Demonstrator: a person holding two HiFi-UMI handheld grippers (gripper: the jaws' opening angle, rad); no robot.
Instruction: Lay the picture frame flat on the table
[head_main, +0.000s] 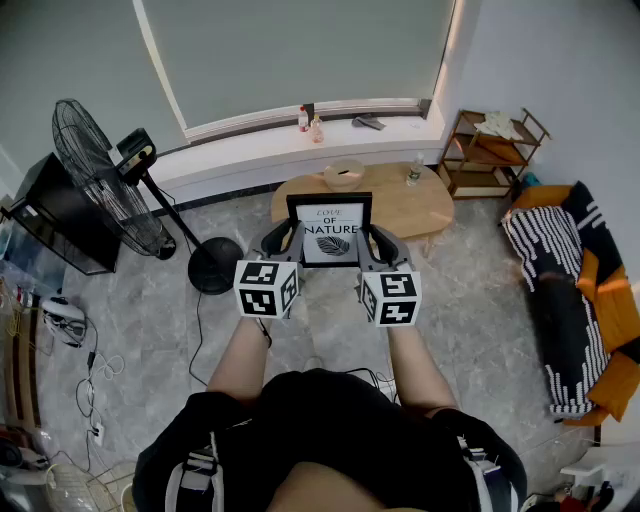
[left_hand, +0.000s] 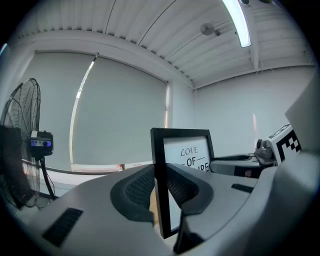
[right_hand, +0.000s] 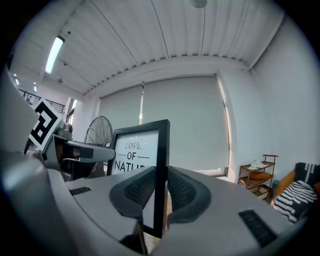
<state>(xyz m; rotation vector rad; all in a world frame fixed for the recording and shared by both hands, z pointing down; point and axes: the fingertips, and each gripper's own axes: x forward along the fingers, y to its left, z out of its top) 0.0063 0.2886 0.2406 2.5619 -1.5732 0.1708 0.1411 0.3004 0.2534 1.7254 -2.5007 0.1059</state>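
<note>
Head view: a shallow bowl (head_main: 343, 174) sits on the far side of the oval wooden table (head_main: 400, 208), its contents too small to make out; a clear bottle (head_main: 414, 170) stands near it on the same tabletop; two small bottles (head_main: 309, 122) stand on the window ledge behind; the wooden shelf (head_main: 492, 150) at the right carries a pale cloth on its top tier. The picture frame (head_main: 329, 230) is upright, its print facing the person, over the near edge of the table; its lower edge shows against the floor rather than lying on the tabletop. The left gripper (head_main: 285, 236) grips the frame's left side and the right gripper (head_main: 373, 238) its right side.

Left gripper view: the left gripper (left_hand: 161, 186) has its jaws drawn in to a narrow gap, and both ribbed pads (left_hand: 139, 187) press on the black left edge of the picture frame (left_hand: 186, 159); the frame stands vertical between them; a standing fan (left_hand: 24, 145) is at the far left.

Right gripper view: the right gripper (right_hand: 161, 187) is likewise clamped, with pads (right_hand: 137, 188) tight against the right edge of the picture frame (right_hand: 136, 150); the frame's bottom corner hangs free below the jaws; the shelf (right_hand: 258, 175) shows at the right.
</note>
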